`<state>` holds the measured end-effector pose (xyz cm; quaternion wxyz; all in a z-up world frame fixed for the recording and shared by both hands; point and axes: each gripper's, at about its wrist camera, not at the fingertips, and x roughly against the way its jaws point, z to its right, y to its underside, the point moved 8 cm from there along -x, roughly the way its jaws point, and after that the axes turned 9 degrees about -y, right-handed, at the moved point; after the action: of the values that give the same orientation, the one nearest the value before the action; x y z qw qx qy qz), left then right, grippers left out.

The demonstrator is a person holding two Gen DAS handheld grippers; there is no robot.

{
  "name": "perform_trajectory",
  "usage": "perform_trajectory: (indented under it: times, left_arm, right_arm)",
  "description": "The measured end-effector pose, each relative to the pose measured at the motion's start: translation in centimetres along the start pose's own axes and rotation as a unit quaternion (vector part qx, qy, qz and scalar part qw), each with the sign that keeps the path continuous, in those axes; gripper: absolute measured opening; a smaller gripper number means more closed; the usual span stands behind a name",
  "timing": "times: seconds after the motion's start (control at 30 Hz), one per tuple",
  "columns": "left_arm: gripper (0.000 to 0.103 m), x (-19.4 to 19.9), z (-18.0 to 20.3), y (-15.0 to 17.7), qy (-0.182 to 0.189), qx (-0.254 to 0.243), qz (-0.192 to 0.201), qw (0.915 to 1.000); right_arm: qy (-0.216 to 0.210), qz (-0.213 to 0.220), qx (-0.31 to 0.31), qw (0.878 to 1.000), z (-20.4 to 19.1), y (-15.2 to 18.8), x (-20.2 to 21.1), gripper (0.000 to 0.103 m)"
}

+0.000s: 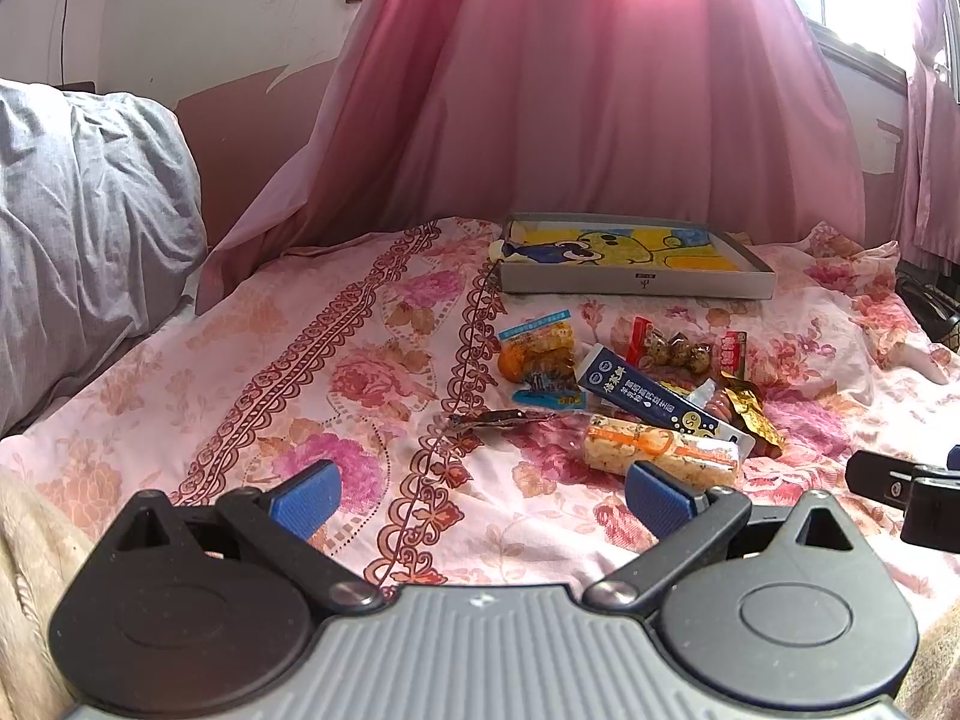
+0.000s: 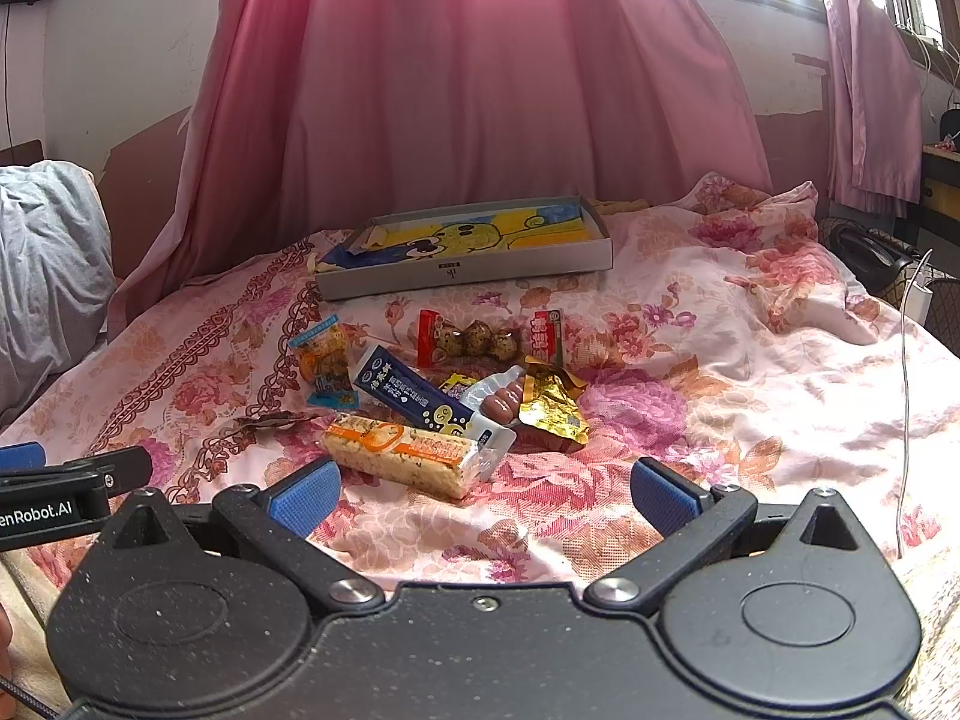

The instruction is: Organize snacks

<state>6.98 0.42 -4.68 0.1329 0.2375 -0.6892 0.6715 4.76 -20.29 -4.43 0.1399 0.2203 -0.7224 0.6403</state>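
Snack pile lies mid-bed on the pink floral bedsheet, short of the shallow grey cardboard box with a yellow cartoon lining.

Nearest item: clear-wrapped rice cracker bar with orange print. Likely light, brittle inside, film slippery; best taken across its narrow width at mid-length, gently.

Navy-blue long sachet leans over the bar's far edge; probably soft, floppy.

Right gripper: jaws spread wide, empty; the bar sits just ahead, left of centre.

Left gripper: jaws likewise released; the bar is ahead to its right, near the right blue pad.
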Motion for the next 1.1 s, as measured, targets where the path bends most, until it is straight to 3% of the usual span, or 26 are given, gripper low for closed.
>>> perform_trajectory:
  times: [0.8,1.1]
  left_arm:
    - [0.103,-0.2,-0.1,0.3,0.0,0.002,-0.008,1.0]
    - [0.103,-1.6,-0.4,0.6,-0.003,0.014,-0.068,0.9976]
  right_arm:
    - [0.0,-0.002,-0.002,1.0,0.0,0.0,0.0,0.102]
    - [0.002,-0.035,-0.014,0.999,0.4,0.2,-0.9,0.102]
